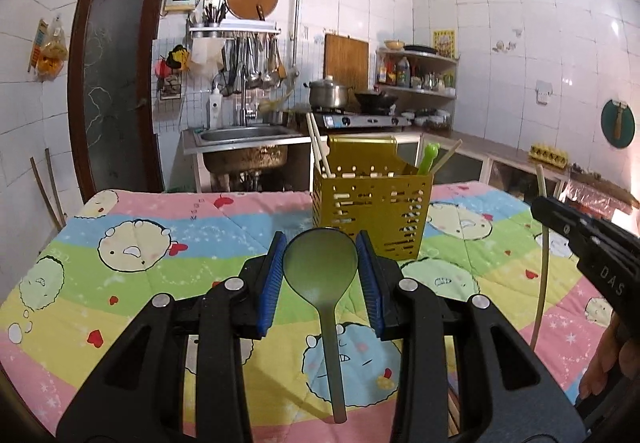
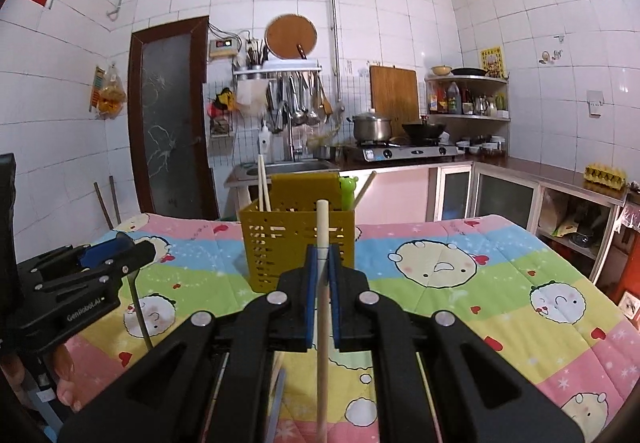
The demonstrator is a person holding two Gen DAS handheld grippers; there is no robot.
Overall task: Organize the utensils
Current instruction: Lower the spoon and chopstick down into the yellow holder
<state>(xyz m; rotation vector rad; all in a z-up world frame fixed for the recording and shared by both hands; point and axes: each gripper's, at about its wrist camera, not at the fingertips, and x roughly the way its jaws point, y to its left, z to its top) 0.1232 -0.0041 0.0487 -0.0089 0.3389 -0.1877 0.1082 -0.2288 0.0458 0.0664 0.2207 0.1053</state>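
Note:
A yellow perforated utensil holder (image 1: 372, 203) stands on the patterned quilt; it also shows in the right wrist view (image 2: 298, 243). It holds chopsticks (image 1: 320, 149) and a green utensil (image 1: 429, 157). My left gripper (image 1: 320, 255) is shut on a green spoon (image 1: 322, 275), bowl forward, handle hanging down, just short of the holder. My right gripper (image 2: 322, 255) is shut on a wooden chopstick (image 2: 322, 283), held upright in front of the holder. The right gripper also appears at the right of the left wrist view (image 1: 592, 243), and the left one at the left of the right wrist view (image 2: 80, 275).
The colourful quilt (image 1: 140, 243) covers the table. Behind it are a steel sink (image 1: 244, 139), a gas stove with a pot (image 1: 328, 93) and wok, hanging ladles, and a corner shelf (image 1: 420, 75) of bottles. A counter runs along the right wall.

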